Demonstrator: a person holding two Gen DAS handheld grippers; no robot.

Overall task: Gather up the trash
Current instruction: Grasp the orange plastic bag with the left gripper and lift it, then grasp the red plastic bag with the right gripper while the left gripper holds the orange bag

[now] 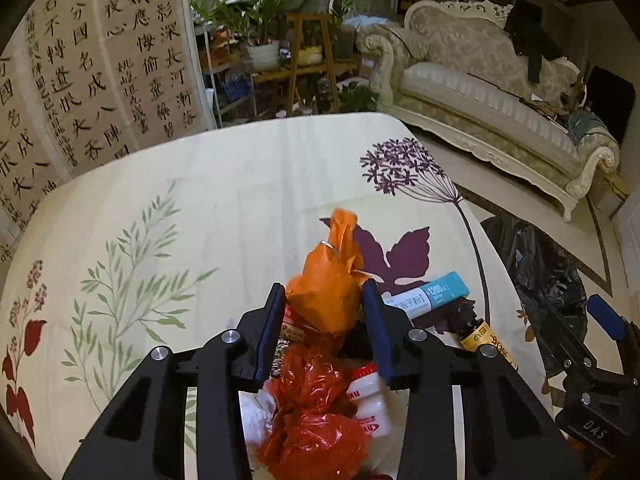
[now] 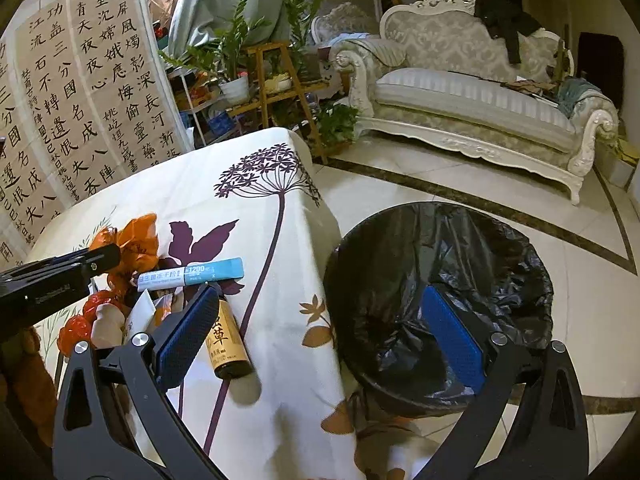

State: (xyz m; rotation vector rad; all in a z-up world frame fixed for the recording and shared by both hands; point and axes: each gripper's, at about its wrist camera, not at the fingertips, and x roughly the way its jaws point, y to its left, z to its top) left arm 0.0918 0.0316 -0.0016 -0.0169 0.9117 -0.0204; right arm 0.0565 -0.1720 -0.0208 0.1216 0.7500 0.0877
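The orange bag (image 1: 328,296) is pinched between the pads of the left gripper (image 1: 326,300) on the floral-clothed table (image 1: 224,208), while the right gripper (image 2: 320,332) is held wide apart, empty, over the black-lined trash bin (image 2: 440,280), in which only crumpled liner is seen.

orange bag (image 1: 326,292) upright on table, black-lined bin (image 2: 440,300) beside

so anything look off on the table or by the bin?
Nothing spilled or broken. The trash sits in a loose heap at the table's near corner, and the amber bottle lies on its side near the edge beside the bin. The left gripper pinches the orange bag; the right gripper is open.
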